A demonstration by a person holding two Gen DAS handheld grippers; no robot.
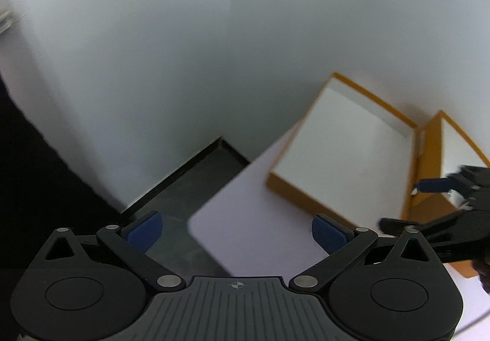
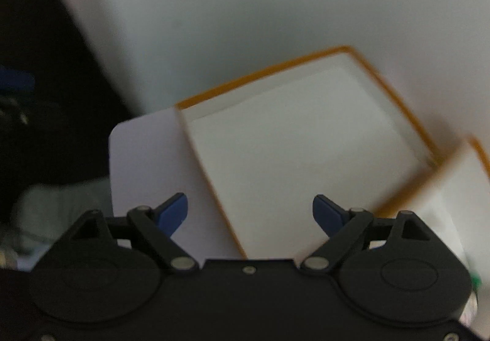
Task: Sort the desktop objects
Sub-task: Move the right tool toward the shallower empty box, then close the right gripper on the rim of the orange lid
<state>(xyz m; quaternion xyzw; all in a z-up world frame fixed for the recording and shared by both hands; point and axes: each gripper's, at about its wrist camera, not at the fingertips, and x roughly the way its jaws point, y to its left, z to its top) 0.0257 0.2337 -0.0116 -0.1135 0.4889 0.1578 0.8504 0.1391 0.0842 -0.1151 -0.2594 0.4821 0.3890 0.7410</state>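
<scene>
An orange-walled open box [image 1: 343, 154] with a white inside stands on the white table corner [image 1: 245, 218], against the wall. A second orange box [image 1: 459, 145] adjoins it on the right. My left gripper [image 1: 237, 232] hangs open above the table corner, nothing between its blue pads [image 1: 327, 234]. The right gripper [image 1: 435, 203] shows at the right edge of the left wrist view, over the second box. In the right wrist view the right gripper [image 2: 249, 212] is open above the near rim of the first box [image 2: 306, 157], which looks empty; the second box [image 2: 456, 185] is blurred.
A white wall [image 1: 183, 50] rises behind the boxes. Dark floor [image 1: 190, 188] lies left of the table corner. At the lower left of the right wrist view is a pale, blurred object [image 2: 61, 206] I cannot make out.
</scene>
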